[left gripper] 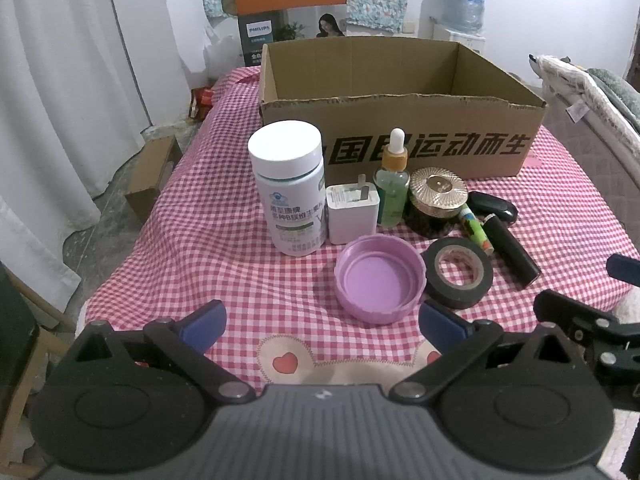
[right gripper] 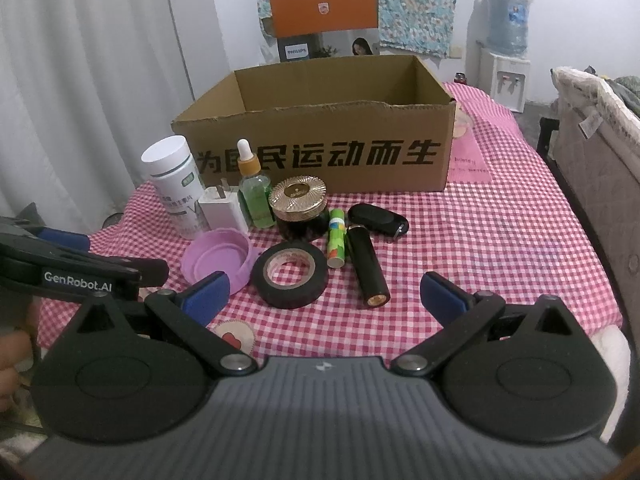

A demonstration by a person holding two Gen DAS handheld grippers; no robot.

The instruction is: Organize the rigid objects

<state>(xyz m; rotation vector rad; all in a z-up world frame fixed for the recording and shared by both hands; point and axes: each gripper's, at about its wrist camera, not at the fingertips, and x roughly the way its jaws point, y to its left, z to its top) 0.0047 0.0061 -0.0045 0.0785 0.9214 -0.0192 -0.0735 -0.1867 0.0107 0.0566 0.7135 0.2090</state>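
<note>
Small objects stand in front of an open cardboard box [left gripper: 400,136] [right gripper: 320,160]: a white pill bottle [left gripper: 290,188] [right gripper: 176,184], a white charger plug [left gripper: 352,212] [right gripper: 222,210], a green dropper bottle [left gripper: 394,184] [right gripper: 254,188], a gold-lidded jar [left gripper: 438,200] [right gripper: 298,206], a purple lid [left gripper: 380,278] [right gripper: 218,254], a black tape roll [left gripper: 458,272] [right gripper: 290,272], a green tube [left gripper: 476,230] [right gripper: 336,238], a black cylinder [left gripper: 514,250] [right gripper: 366,266] and a black key fob [left gripper: 492,206] [right gripper: 378,218]. My left gripper [left gripper: 322,326] is open just short of the purple lid. My right gripper [right gripper: 324,294] is open just short of the tape roll.
A pink checked cloth [left gripper: 224,240] [right gripper: 500,240] covers the table. An orange Philips box [left gripper: 290,4] stands behind the cardboard box. White curtains hang at the left. A water dispenser [right gripper: 506,60] and a padded chair [right gripper: 600,152] are at the right.
</note>
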